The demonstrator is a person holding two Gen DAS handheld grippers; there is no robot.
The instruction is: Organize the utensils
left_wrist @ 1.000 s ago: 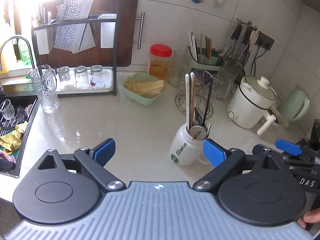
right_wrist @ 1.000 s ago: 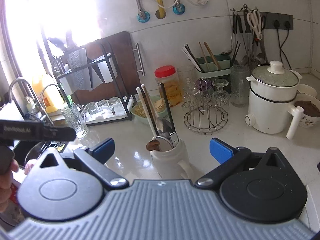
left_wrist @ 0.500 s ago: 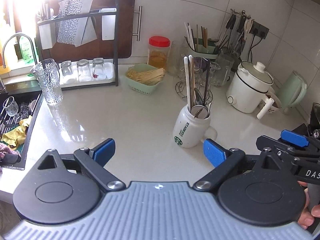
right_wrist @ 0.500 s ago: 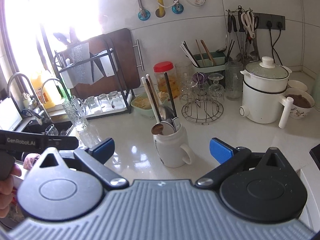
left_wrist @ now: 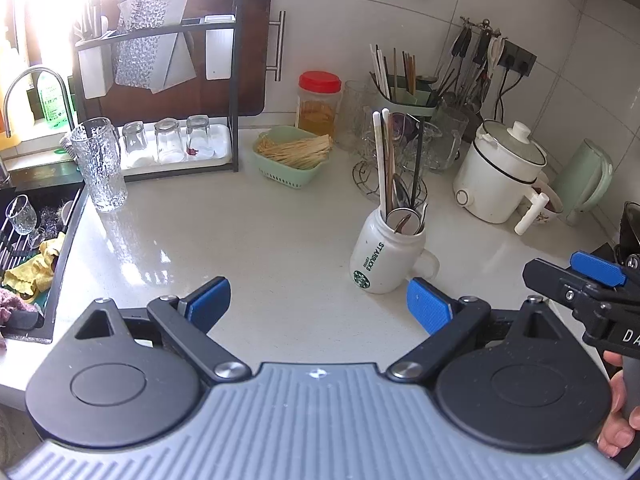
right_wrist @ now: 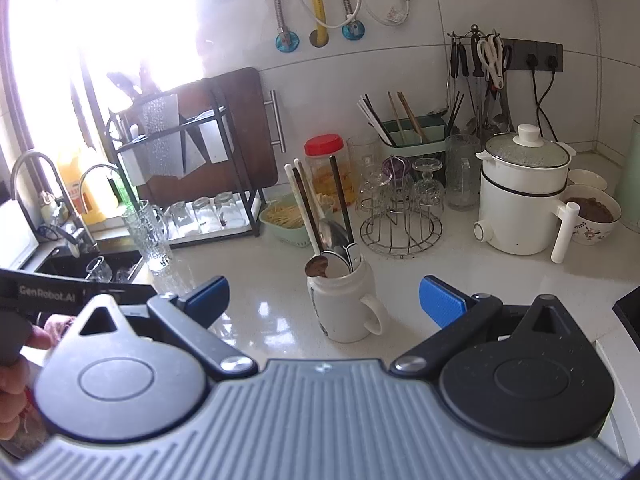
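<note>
I've pulled both grippers back; the white mug (left_wrist: 386,254) looks smaller than 1 second ago. My left gripper (left_wrist: 318,305) and right gripper (right_wrist: 322,298) are spread wide, holding nothing, above the counter (left_wrist: 248,240). 1 mug stands there holding chopsticks (left_wrist: 382,160) and spoons (right_wrist: 330,260); 3 upturned glasses (left_wrist: 166,142) sit on the rack.

You had a white cooker (right_wrist: 522,196) beside a wire glass rack (right_wrist: 400,224). A red-lidded jar (left_wrist: 319,100) stood behind a green basket (left_wrist: 292,160).
</note>
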